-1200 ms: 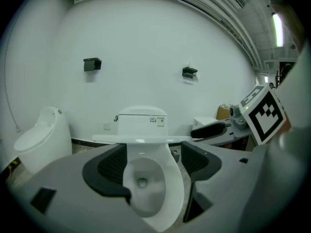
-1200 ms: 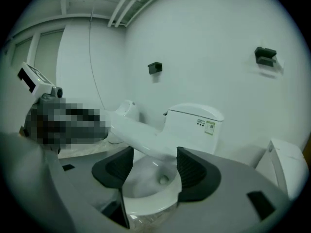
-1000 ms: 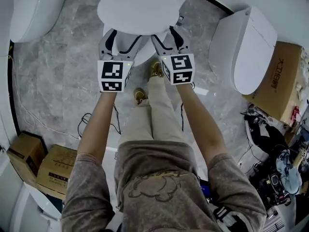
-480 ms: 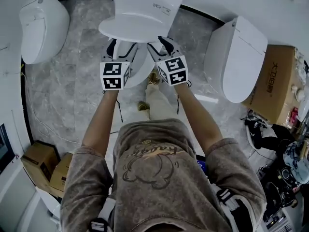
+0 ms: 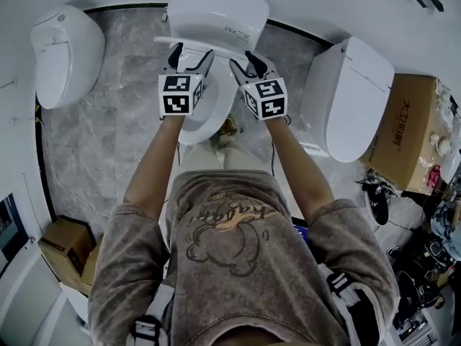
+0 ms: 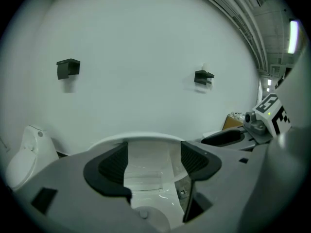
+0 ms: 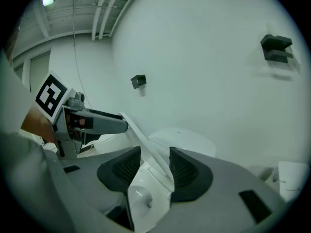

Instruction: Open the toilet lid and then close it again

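Note:
The white toilet (image 5: 205, 121) stands against the wall, straight ahead of me. Its lid (image 5: 216, 47) is swung up almost upright in front of the tank (image 5: 216, 13). My left gripper (image 5: 191, 52) is at the lid's left part with its jaws wide apart, and the lid's underside (image 6: 148, 152) fills the gap between them. My right gripper (image 5: 243, 60) is at the lid's right side. Its jaws are closing with the lid's thin edge (image 7: 146, 144) between them, close to the right pad and clear of the left one.
Another white toilet (image 5: 61, 52) stands to the left and a third (image 5: 353, 96) to the right. Cardboard boxes sit at the right (image 5: 414, 125) and at the lower left (image 5: 61, 244). Cables and clutter (image 5: 392, 200) lie on the grey floor. Two black brackets (image 6: 68, 68) hang on the wall.
The lid has swung from lying flat over the bowl to nearly upright. Both grippers rose and moved toward the tank with it. The bowl now shows below them.

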Demonstrator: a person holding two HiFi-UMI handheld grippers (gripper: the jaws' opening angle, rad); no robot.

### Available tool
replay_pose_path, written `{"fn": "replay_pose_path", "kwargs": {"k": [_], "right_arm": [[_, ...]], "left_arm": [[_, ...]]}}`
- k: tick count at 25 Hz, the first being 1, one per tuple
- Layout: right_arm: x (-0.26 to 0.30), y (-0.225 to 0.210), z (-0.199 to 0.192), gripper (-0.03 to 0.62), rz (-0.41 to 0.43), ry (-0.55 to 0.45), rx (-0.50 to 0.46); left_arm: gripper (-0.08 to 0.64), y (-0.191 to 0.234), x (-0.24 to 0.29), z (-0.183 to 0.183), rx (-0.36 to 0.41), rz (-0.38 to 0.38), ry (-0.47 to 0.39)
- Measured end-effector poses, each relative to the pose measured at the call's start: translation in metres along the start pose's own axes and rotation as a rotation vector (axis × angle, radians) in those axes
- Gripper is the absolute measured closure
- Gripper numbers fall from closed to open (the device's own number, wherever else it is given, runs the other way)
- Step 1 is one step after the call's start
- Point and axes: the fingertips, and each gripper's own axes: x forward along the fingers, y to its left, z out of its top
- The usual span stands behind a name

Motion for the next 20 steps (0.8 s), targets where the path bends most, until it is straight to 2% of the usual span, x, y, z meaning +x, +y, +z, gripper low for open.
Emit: {"fn": "replay_pose_path", "kwargs": {"k": [5, 8, 16, 20], "right_arm": [[0.002, -0.022, 0.025, 0.387, -0.079, -0.019, 0.041], [0.0, -0.029, 0.032, 0.387, -0.112, -0.03, 0.073], [0.004, -0.039, 0.032, 0.387, -0.16, -0.033, 0.122], [0.007, -0.043, 0.03, 0.387, -0.176, -0.032, 0.134]], "left_arm": [[0.215, 0.006, 0.028, 0.02, -0.005, -0.052, 0.015], [0.215, 0.008, 0.047, 0.03, 0.019, -0.069, 0.027], [0.215, 0.014, 0.097, 0.049, 0.059, -0.09, 0.029], [0.215, 0.015, 0.106, 0.057, 0.082, -0.114, 0.027]]}}
